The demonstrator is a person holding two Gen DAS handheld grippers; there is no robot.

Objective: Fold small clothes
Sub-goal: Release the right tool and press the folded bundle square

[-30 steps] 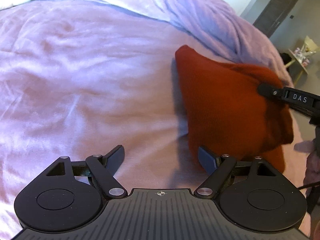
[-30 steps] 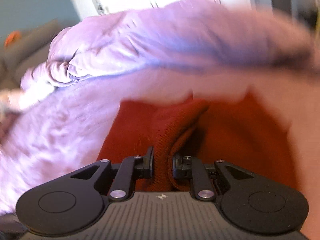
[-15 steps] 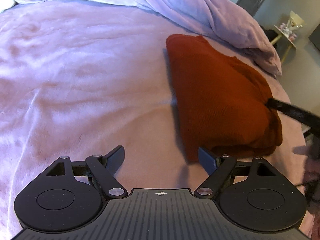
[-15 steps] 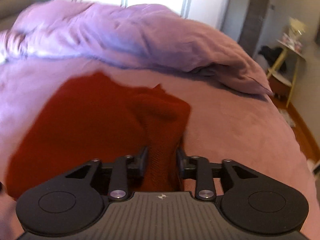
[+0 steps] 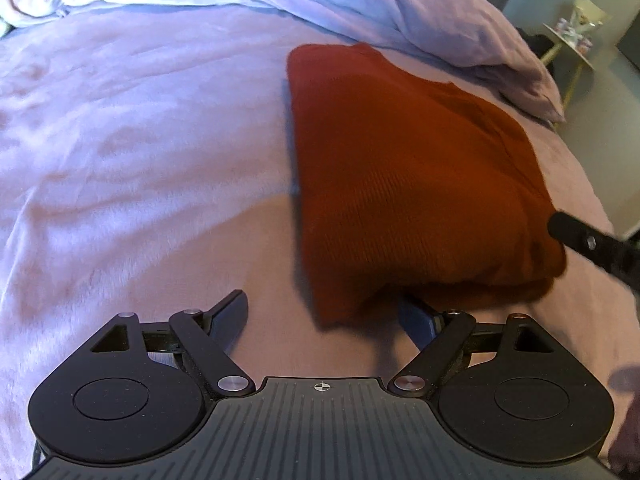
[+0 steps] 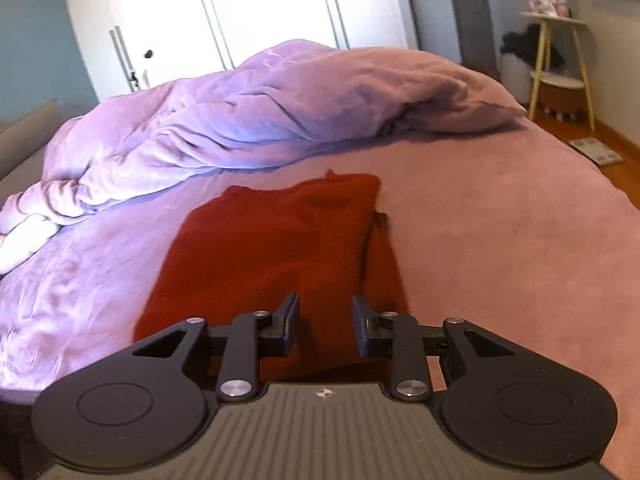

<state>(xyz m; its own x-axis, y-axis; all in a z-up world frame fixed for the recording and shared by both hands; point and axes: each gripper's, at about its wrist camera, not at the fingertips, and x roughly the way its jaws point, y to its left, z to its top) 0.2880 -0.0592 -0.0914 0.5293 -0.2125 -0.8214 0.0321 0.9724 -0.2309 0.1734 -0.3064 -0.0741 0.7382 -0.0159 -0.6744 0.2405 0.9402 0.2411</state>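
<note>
Right gripper point(image 6: 325, 326) sat partly open, nothing between the fingers, low over the near edge of the red garment point(image 6: 276, 252) at frame centre. I had the left gripper point(image 5: 322, 314) wide open, empty, garment's near corner up-right of it. Long axis ran away toward the duvet point(image 6: 248, 120) at upper frame. Right was nearer, I'd judge.

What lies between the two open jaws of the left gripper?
In the left wrist view, the near corner of the red garment lies between the open jaws of the left gripper, on the pink bedcover.
</note>
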